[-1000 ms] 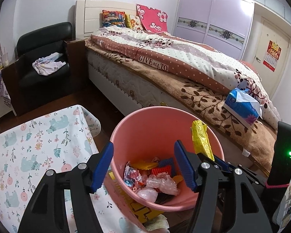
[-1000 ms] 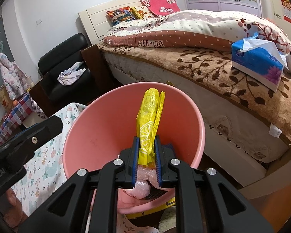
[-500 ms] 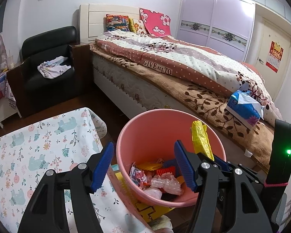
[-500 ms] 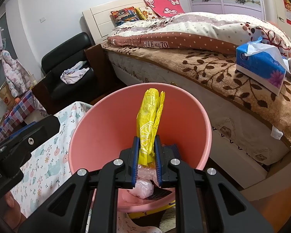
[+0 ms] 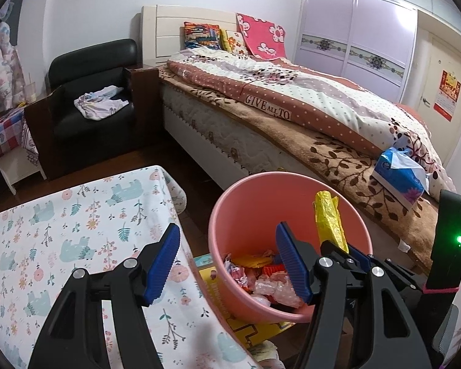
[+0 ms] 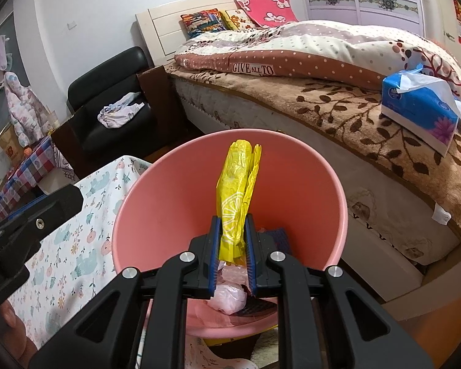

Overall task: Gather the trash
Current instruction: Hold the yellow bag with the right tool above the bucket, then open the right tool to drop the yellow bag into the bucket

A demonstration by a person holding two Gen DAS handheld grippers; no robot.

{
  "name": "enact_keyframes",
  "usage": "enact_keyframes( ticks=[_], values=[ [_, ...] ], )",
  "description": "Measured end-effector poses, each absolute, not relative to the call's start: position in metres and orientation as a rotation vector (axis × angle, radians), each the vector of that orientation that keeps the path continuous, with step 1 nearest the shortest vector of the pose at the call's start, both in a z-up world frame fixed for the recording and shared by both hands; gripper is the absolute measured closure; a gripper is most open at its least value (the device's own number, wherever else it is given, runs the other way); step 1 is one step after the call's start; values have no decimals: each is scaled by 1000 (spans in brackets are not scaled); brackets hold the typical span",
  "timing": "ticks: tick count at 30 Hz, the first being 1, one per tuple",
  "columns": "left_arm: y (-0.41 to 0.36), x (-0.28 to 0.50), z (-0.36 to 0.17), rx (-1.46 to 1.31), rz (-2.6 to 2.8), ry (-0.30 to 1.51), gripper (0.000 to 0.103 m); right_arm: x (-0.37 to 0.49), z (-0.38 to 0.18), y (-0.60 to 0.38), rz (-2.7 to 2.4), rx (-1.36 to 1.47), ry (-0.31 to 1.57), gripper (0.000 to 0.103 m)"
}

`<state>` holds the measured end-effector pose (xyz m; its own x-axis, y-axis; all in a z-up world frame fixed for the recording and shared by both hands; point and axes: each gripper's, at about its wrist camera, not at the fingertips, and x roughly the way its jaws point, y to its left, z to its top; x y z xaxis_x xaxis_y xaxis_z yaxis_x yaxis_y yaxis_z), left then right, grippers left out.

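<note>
Trash, a crumpled yellow plastic wrapper (image 6: 235, 203), stands pinched between the narrow jaws of the right gripper (image 6: 233, 255), poised over the mouth of the round pink plastic bin (image 6: 156, 215). The bin already holds several wrappers (image 5: 261, 279), so collecting looks well advanced; this piece is not yet dropped. The left gripper (image 5: 227, 261) hangs wide and empty over the corner of the floral tablecloth (image 5: 61, 215), beside the bin.

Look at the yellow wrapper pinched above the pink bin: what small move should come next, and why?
Probably open the right gripper to drop the yellow wrapper. Its pads clamp the wrapper right over the mouth of the pink bin, which already holds other trash, so release should land it inside.
</note>
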<state>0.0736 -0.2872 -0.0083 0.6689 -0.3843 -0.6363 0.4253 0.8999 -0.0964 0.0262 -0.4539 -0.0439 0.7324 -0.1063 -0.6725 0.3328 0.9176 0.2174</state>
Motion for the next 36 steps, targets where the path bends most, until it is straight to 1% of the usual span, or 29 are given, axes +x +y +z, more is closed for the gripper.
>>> enact_keyframes(
  ticks=[25, 30, 33, 35, 36],
  values=[
    [-251, 71, -8, 44, -338, 704, 39, 55, -50, -440, -275, 248, 733, 87],
    [-245, 70, -7, 36, -329, 701, 39, 65, -55, -440, -286, 248, 766, 87],
    [-244, 70, -6, 35, -327, 699, 39, 68, -57, -442, -292, 247, 772, 75],
    [-242, 69, -6, 34, -326, 695, 39, 67, -57, -443, -295, 254, 761, 64],
    [-241, 69, -6, 33, -324, 695, 39, 67, -56, -444, -294, 256, 757, 63]
  ],
)
